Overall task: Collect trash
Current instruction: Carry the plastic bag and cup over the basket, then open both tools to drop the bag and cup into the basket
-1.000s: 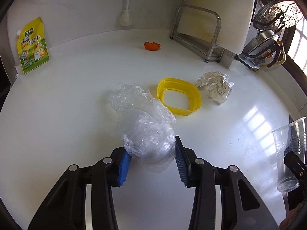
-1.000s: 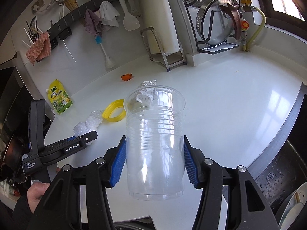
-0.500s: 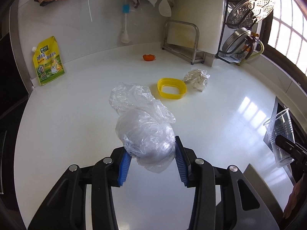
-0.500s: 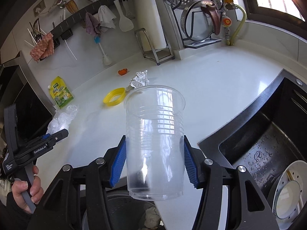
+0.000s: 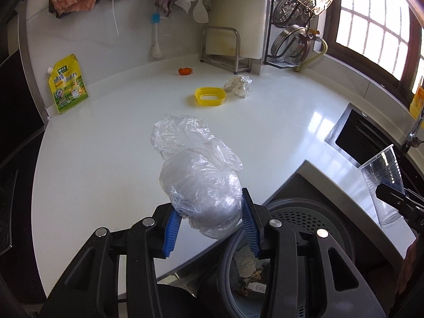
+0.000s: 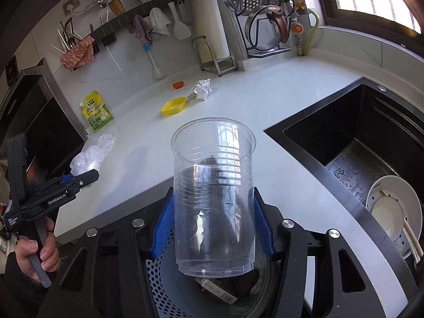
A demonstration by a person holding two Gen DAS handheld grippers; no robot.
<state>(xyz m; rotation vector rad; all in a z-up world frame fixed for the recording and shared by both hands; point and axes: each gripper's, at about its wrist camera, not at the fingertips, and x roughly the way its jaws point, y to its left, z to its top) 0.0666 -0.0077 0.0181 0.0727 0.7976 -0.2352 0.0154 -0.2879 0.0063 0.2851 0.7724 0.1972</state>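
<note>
My left gripper [image 5: 210, 228] is shut on a crumpled clear plastic bag [image 5: 196, 175] and holds it above the counter's front edge, beside a grey perforated trash bin [image 5: 299, 217]. My right gripper [image 6: 212, 228] is shut on an upright clear plastic cup [image 6: 213, 198] directly over the bin [image 6: 169, 278], which holds scraps. The cup also shows at the right of the left wrist view [image 5: 384, 182], and the bag with the left gripper [image 6: 76, 179] at the left of the right wrist view. On the counter lie a yellow ring lid [image 5: 210, 96], crumpled paper [image 5: 238, 84] and an orange scrap [image 5: 185, 71].
A yellow-green pouch [image 5: 67, 84] leans on the back wall. A cutting board rack [image 5: 225, 47] and pot-lid rack [image 5: 299, 26] stand at the back. A black sink [image 6: 357, 153] with a white bowl [image 6: 392, 212] lies to the right.
Both grippers have pulled back from the counter toward its front edge, carrying the bag and the cup. The trash bin has come into view beneath them.
</note>
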